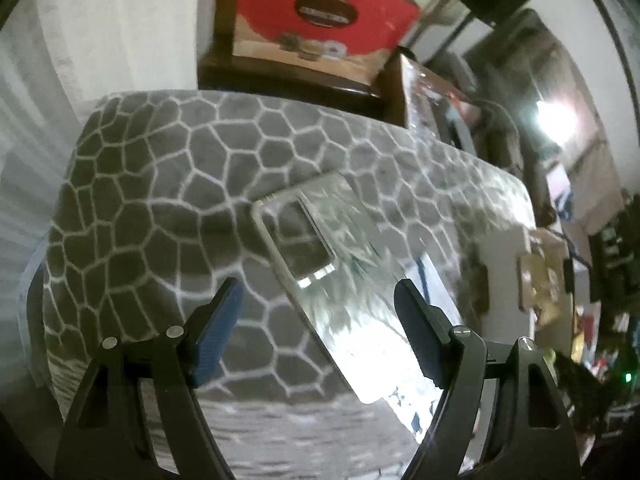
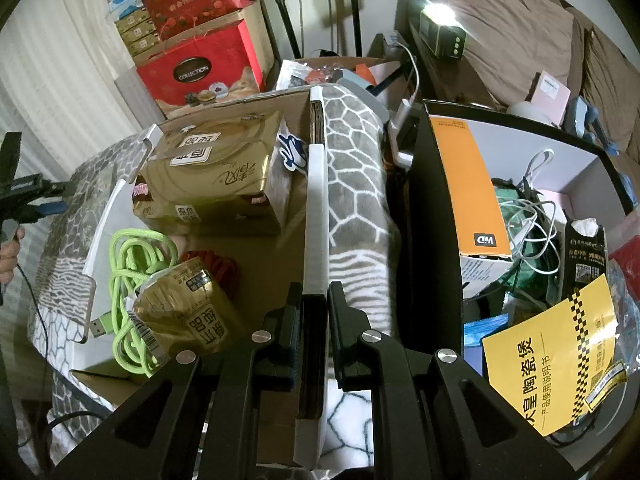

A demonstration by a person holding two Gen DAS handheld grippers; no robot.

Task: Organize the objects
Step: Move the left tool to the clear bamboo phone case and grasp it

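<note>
My left gripper (image 1: 316, 304) is open above a clear phone case (image 1: 320, 248) that lies on a grey blanket with a white web pattern (image 1: 160, 184); the case sits between and beyond the fingers, untouched. My right gripper (image 2: 314, 304) is shut on the white-taped wall (image 2: 316, 216) of a cardboard box (image 2: 264, 256). The box holds gold tissue packs (image 2: 212, 172), a green cable (image 2: 132, 264) and a small gold pack (image 2: 180, 304). The left gripper also shows at the far left of the right wrist view (image 2: 52, 204).
A red gift box (image 1: 320, 12) stands on a dark stand behind the blanket. A black bin (image 2: 520, 216) at the right holds an orange box, cables, a yellow leaflet. Stacked red boxes (image 2: 200, 68) stand at the back. A lamp (image 2: 440, 32) shines near a bed.
</note>
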